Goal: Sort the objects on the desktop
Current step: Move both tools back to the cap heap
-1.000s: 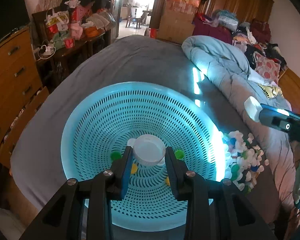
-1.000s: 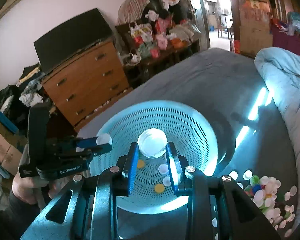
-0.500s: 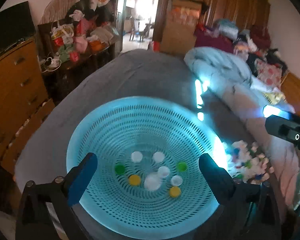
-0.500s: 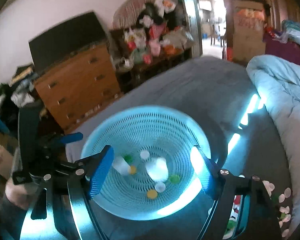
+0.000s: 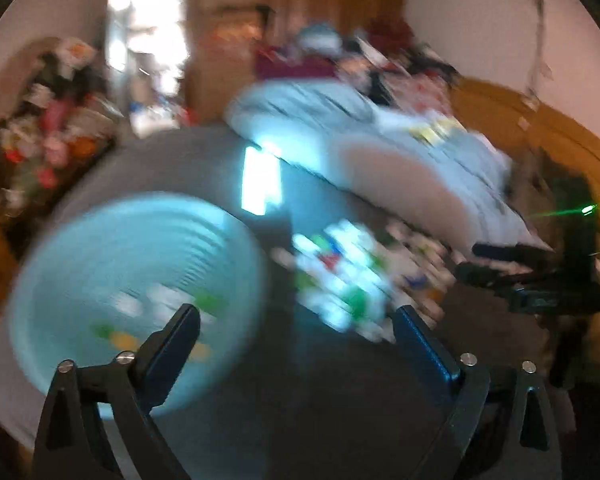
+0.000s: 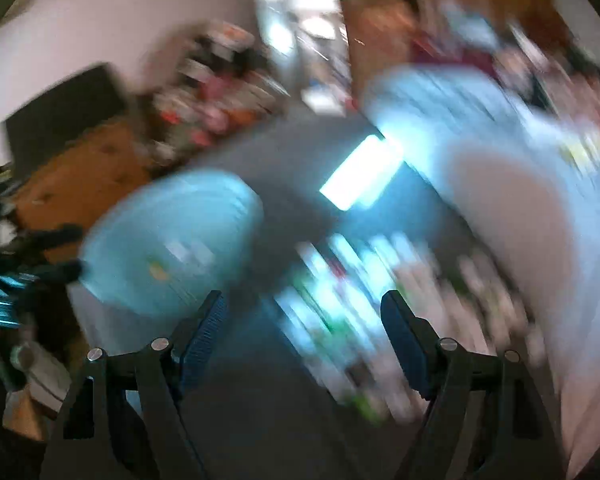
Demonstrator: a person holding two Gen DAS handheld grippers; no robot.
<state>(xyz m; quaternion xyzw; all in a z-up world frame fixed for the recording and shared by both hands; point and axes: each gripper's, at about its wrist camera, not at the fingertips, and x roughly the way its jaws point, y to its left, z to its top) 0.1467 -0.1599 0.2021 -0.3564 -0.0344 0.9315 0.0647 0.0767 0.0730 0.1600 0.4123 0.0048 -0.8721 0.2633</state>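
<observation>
Left tongs: the left tongs (image 5: pixel 296 320) were spread wide and held nothing; a second ago they pinched a white cap over the basket.
Right tongs: the right tongs (image 6: pixel 302 312) were spread wide and empty too, after dropping their own cap.
Basket: the blue basket (image 5: pixel 80 240) had slid to the left of both tongs, with a few caps inside.
Cap pile: the cap pile (image 5: pixel 340 276) lay just right of the basket, now straight ahead.
Meaning: both tongs likely swung over for more caps.

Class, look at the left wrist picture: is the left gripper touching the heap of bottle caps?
Apart. In the left wrist view the left gripper hangs open and empty, with dark bedsheet showing between its fingers and the blurred cap heap beyond.
</observation>
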